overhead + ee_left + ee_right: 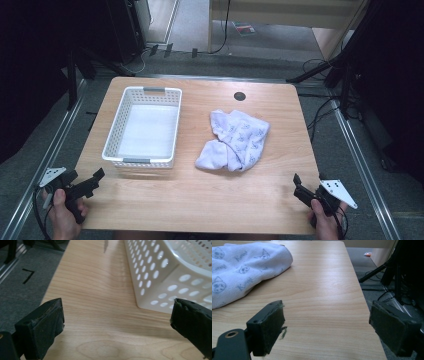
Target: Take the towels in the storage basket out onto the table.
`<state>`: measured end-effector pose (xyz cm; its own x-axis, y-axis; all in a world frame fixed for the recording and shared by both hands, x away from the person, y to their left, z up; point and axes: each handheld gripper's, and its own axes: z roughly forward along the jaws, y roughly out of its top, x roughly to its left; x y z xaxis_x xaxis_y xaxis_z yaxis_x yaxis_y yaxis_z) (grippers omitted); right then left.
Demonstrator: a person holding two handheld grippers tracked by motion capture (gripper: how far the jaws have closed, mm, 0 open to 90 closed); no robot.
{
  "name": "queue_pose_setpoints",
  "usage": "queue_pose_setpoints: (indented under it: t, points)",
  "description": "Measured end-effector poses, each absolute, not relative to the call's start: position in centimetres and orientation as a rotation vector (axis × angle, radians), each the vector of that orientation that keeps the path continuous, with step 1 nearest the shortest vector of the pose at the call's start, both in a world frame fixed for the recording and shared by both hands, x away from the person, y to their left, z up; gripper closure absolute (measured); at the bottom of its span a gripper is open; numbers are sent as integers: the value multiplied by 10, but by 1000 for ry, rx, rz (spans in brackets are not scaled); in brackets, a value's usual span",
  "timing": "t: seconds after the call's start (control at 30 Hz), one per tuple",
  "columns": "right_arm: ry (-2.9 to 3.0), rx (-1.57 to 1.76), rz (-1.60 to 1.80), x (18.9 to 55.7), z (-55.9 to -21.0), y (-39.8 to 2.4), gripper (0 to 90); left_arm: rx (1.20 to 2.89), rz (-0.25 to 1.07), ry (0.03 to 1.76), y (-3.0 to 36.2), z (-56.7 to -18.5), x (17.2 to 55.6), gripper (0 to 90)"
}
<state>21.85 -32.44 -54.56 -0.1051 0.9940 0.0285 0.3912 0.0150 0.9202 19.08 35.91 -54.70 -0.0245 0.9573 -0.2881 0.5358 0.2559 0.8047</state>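
A crumpled white towel [235, 140] with small blue prints lies right of centre on the wooden table [200, 200]. Left of it stands a white perforated basket [112, 145], with nothing inside. My left gripper [95, 181] is held at the table's front left corner, open, a little short of the basket's near corner [162, 272]. Its jaws [117, 322] stand wide apart over bare wood. My right gripper [298, 186] is at the front right corner, open, with the towel [242, 267] ahead and to its left. Nothing sits between its jaws [327, 327].
A dark round hole [240, 96] is set in the table near the far edge. Grey floor, metal rails and black tripod legs [320, 70] with cables surround the table. The table's right edge [362, 297] runs close beside my right gripper.
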Motion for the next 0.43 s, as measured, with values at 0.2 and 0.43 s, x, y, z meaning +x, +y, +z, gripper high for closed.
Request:
queue_pose_setpoints:
  t: [0.2,0.43]
  points:
    - [1599,1462,1055,221,-546,-323,133,1419,625,1678,356,-548,192,0]
    - [1597,1457,1060,220,-546,-323,133,1429,637,1693,353,-549,193,0]
